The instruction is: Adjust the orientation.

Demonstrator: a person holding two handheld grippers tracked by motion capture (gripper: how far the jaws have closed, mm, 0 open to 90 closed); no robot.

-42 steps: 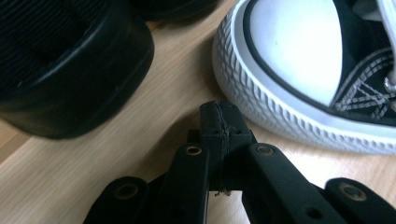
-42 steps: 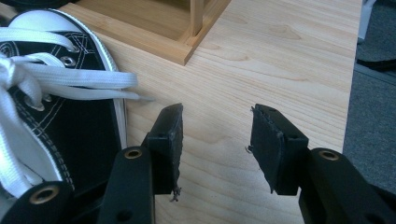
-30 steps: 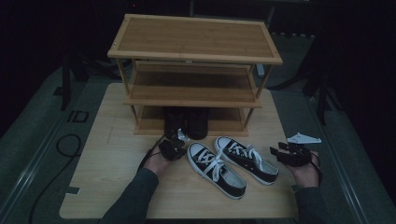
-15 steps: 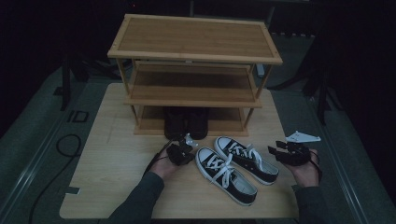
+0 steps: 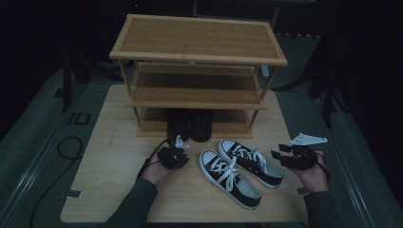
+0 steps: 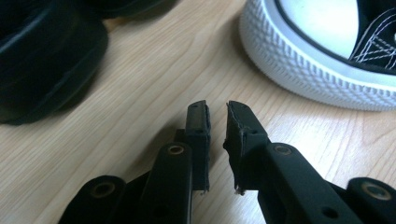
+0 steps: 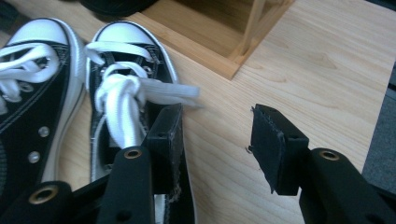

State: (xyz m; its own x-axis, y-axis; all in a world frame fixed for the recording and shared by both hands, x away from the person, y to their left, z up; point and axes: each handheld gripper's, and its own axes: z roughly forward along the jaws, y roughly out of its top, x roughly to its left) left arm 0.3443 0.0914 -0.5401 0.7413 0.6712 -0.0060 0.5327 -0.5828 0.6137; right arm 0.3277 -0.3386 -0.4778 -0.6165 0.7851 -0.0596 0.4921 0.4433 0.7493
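A pair of black canvas sneakers with white toes and laces lies on the wooden table (image 5: 109, 190); the nearer one (image 5: 230, 178) and the farther one (image 5: 249, 161) rest side by side. My left gripper (image 5: 180, 146) hovers low just left of the nearer sneaker's toe (image 6: 327, 51). Its jaws (image 6: 217, 116) have just been opening and stand a little apart with nothing between them. At the right, my right gripper (image 5: 276, 153) is open (image 7: 217, 126) beside the farther sneaker (image 7: 116, 93), with bare table between its pads.
A three-tier bamboo shoe rack (image 5: 197, 38) stands at the back of the table. A pair of black shoes (image 5: 190, 124) sits on its bottom shelf, close to the left gripper (image 6: 42, 60). Dark floor and a cable (image 5: 71, 147) lie to the left.
The nearer sneaker has shifted slightly to the right. My left gripper has drawn back a little from its toe and its jaws have parted. The right gripper has barely moved.
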